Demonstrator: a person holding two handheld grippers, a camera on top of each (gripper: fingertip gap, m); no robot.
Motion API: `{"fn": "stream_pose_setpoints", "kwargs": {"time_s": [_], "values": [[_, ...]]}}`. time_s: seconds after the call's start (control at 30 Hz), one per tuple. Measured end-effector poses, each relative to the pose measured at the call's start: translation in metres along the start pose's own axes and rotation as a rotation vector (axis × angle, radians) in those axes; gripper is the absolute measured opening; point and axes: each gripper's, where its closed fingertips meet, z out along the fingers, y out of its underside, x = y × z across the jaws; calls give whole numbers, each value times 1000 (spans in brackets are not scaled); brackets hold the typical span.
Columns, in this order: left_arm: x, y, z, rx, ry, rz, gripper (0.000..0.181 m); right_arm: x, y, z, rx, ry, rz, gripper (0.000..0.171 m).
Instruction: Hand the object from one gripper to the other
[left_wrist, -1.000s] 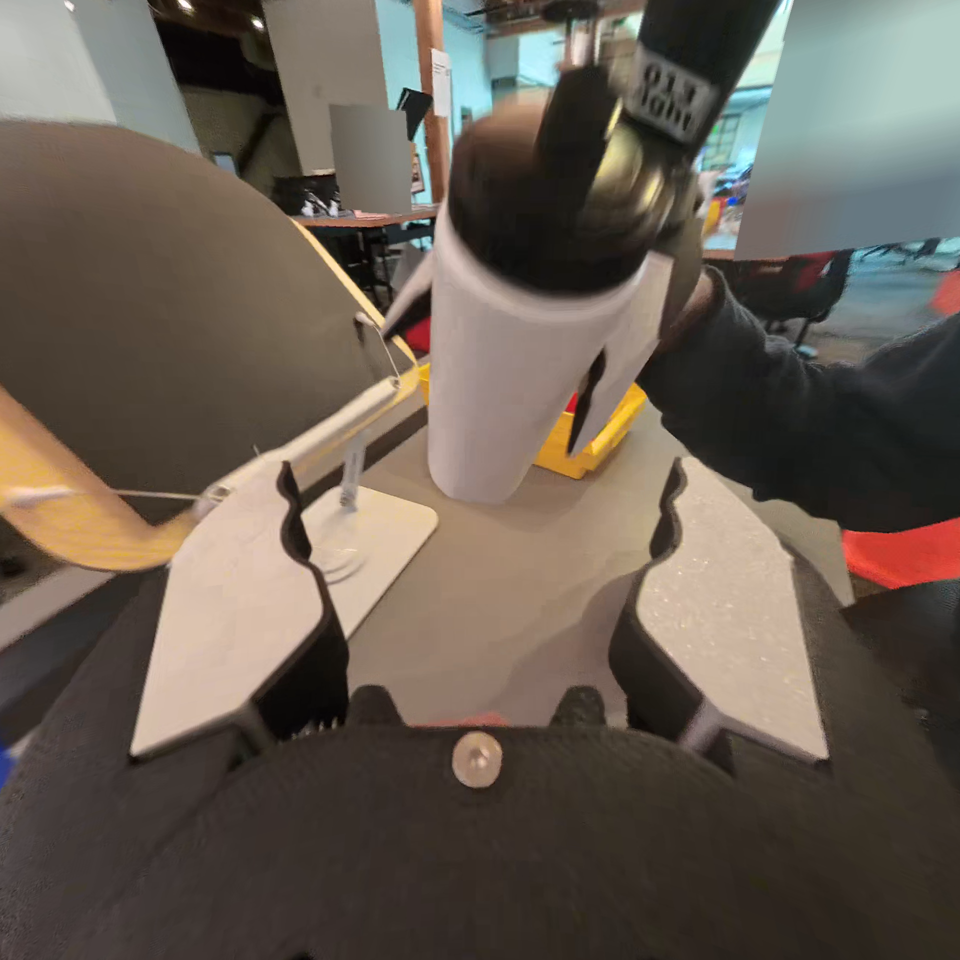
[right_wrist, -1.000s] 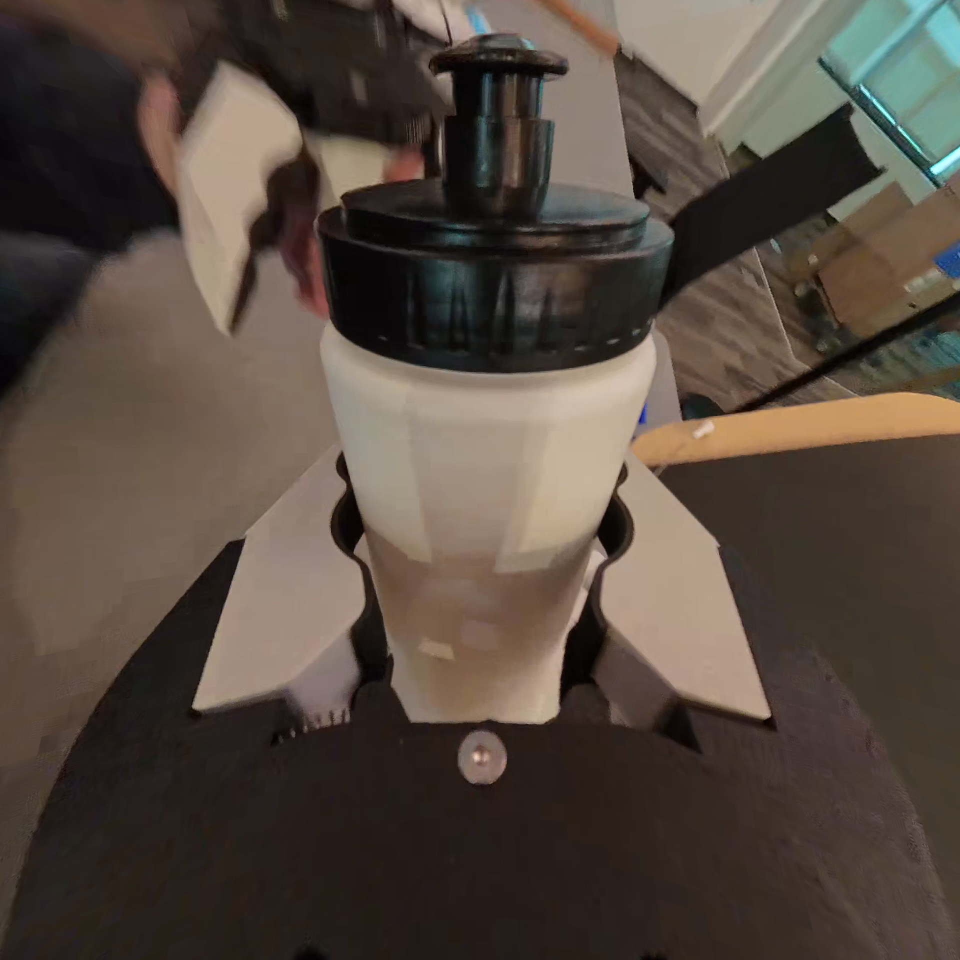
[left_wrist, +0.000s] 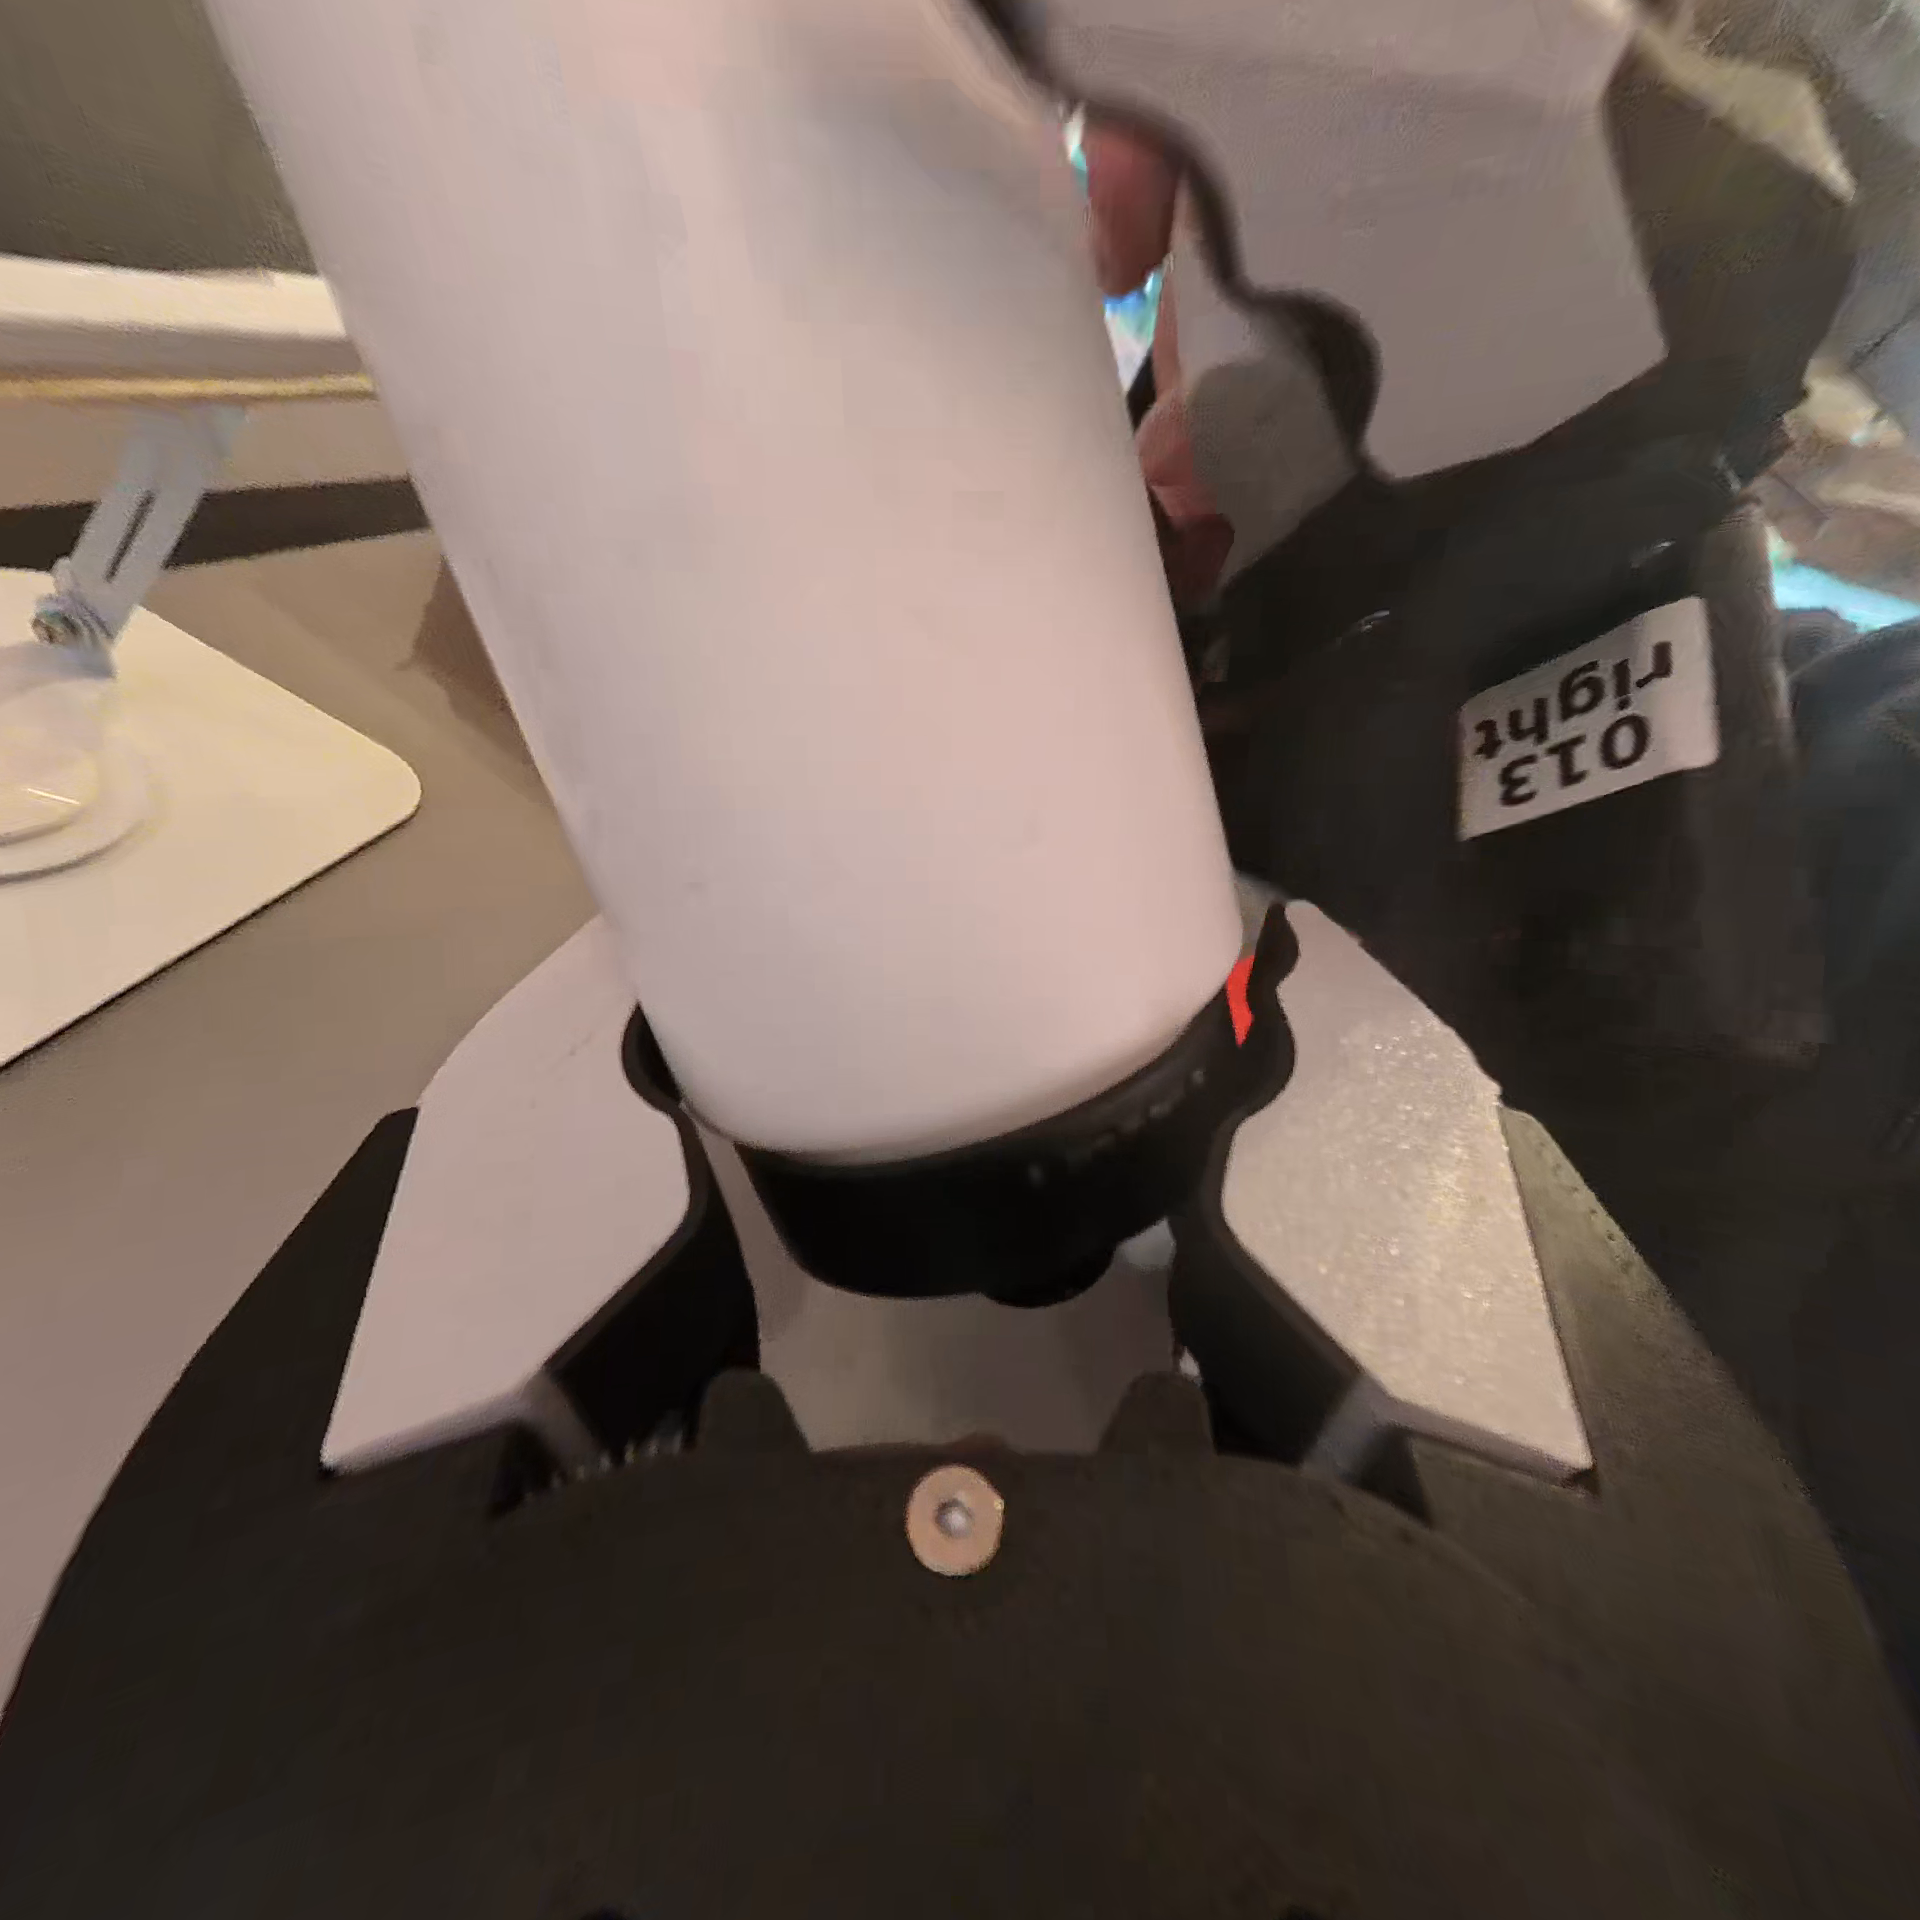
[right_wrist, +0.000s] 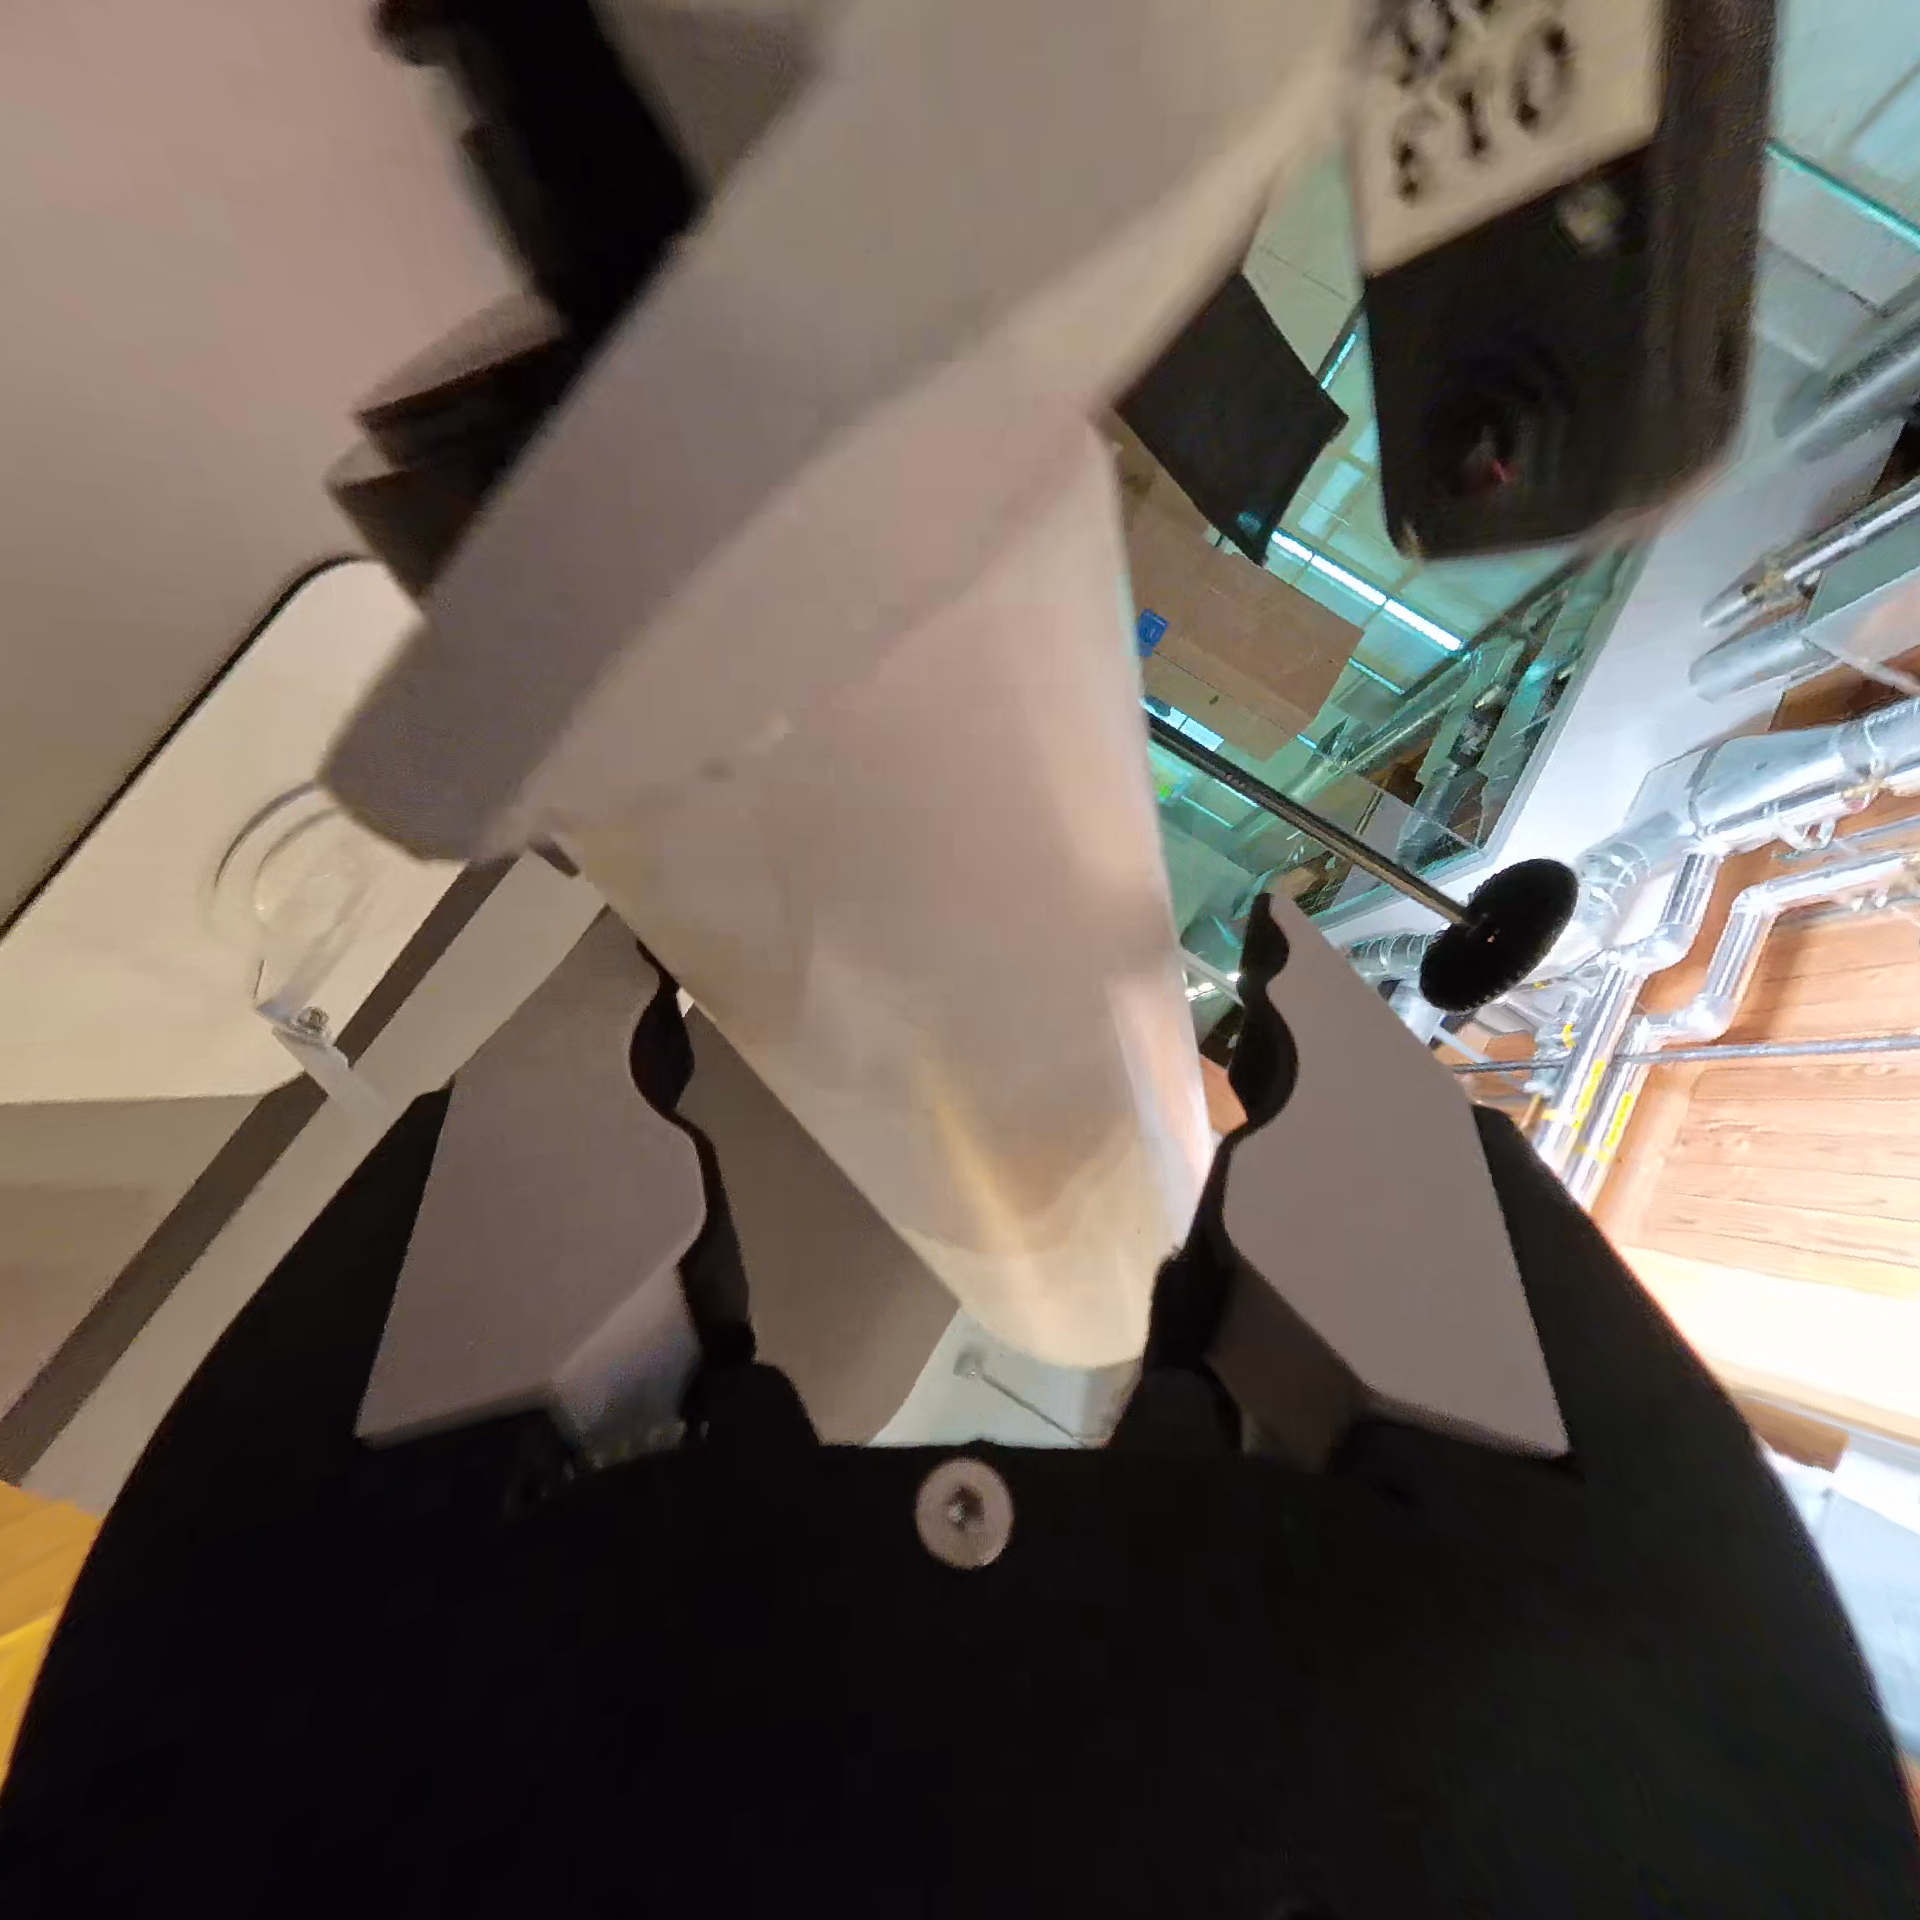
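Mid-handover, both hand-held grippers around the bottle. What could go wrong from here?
1. The left hand-held gripper sits right where the bottle's white body meets its black cap. That close to the end, it may slip off.
2. In the right wrist view the bottle sits tilted within the right hand-held gripper; releasing now could let it swing or drop.

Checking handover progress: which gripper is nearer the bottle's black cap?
Left. The left gripper has its fingers on either side of the black cap; the right gripper sits at the opposite, bottom end of the bottle.
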Motion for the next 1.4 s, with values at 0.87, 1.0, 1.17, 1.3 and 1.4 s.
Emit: {"fn": "stream_pose_setpoints", "kwargs": {"time_s": [0.87,1.0,1.17,1.3,1.4], "values": [[11,10,-28,170,-56,423,105,57,-72,-46,1547,-646,1766,97],[7,18,-25,182,-64,408,104,53,-78,-42,1515,-657,1771,95],[-10,29,-33,99,-160,386,106,45,-84,-39,1367,-610,1670,94],[-18,16,-66,90,-305,413,120,23,-86,-28,1144,-585,1510,94],[-10,-6,-93,59,-397,481,124,8,-84,-20,1031,-578,1421,94]]}}
